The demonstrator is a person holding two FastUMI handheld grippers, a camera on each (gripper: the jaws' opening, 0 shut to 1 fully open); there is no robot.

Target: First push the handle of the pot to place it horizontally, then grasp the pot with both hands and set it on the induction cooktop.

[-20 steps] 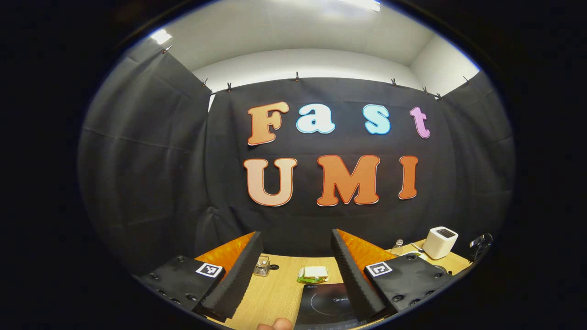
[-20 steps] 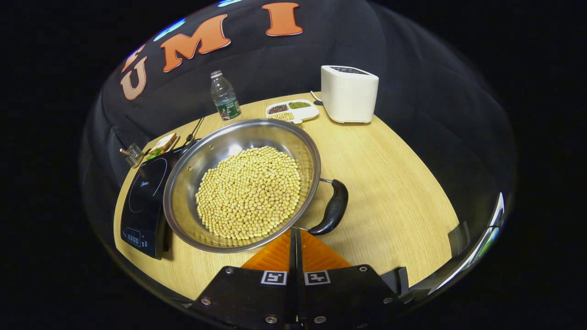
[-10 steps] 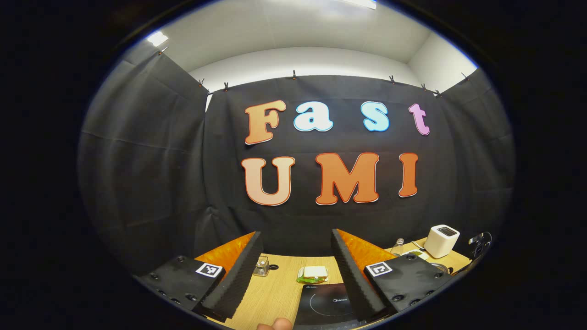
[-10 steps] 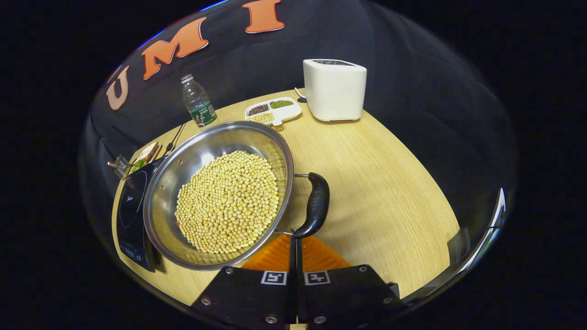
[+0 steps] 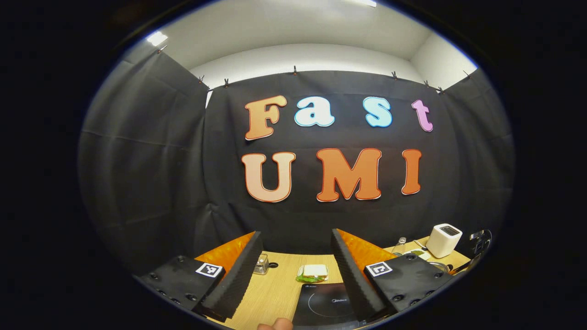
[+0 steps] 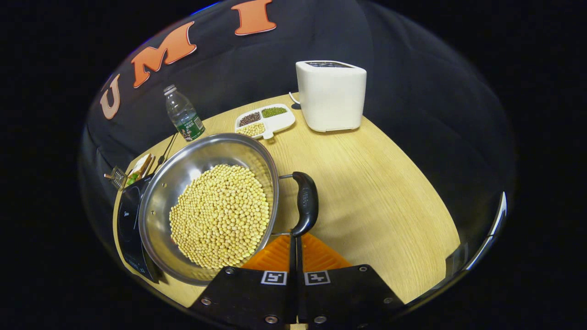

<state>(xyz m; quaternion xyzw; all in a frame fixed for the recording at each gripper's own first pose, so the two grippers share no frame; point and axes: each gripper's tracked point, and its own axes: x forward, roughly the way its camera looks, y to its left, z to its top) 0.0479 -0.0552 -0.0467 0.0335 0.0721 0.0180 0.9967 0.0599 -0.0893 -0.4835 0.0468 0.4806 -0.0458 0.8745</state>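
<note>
- Pot (image 6: 208, 208) full of beans sits on the surface, right beside the cooktop (image 6: 126, 220).
- Right gripper (image 6: 293, 238) is squeezed closed, holding nothing, tips touching the near end of the pot's handle (image 6: 306, 201).
- Handle's long side points away from this gripper.
- Left gripper (image 5: 293, 256) is spread wide, holding nothing, well apart from the pot, near the cooktop (image 5: 328, 305).

Toaster (image 6: 331, 95), bottle (image 6: 182, 114), bean tray (image 6: 265, 120), perhaps sandwich (image 5: 313, 272).
</note>
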